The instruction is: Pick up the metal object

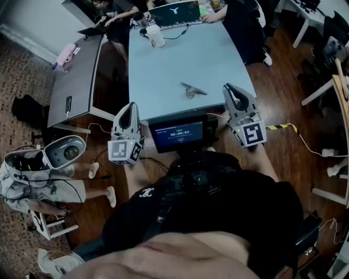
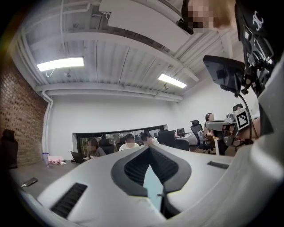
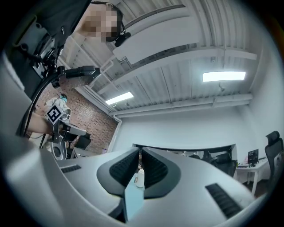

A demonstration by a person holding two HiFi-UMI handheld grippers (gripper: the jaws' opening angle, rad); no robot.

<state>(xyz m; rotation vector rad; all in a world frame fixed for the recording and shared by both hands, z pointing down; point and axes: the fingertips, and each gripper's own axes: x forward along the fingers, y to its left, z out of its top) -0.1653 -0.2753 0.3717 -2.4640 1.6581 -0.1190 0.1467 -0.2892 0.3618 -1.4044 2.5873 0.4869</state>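
Observation:
The metal object [image 1: 192,90], a small grey piece with a flat blade-like arm, lies on the light blue table [image 1: 185,60] near its front edge. My left gripper [image 1: 132,105] is held at the table's near left corner, its jaws together and empty [image 2: 148,148]. My right gripper [image 1: 229,88] hovers just right of the metal object, apart from it. Its jaws stand almost together, with only a thin slit between them, and hold nothing [image 3: 140,151]. Neither gripper view shows the metal object; both look level across the room.
A white cup [image 1: 156,36], a cable and an open laptop [image 1: 174,13] stand at the table's far end, where people sit. A grey table [image 1: 76,76] with a phone [image 1: 68,103] is to the left. A small screen [image 1: 177,133] hangs at my chest.

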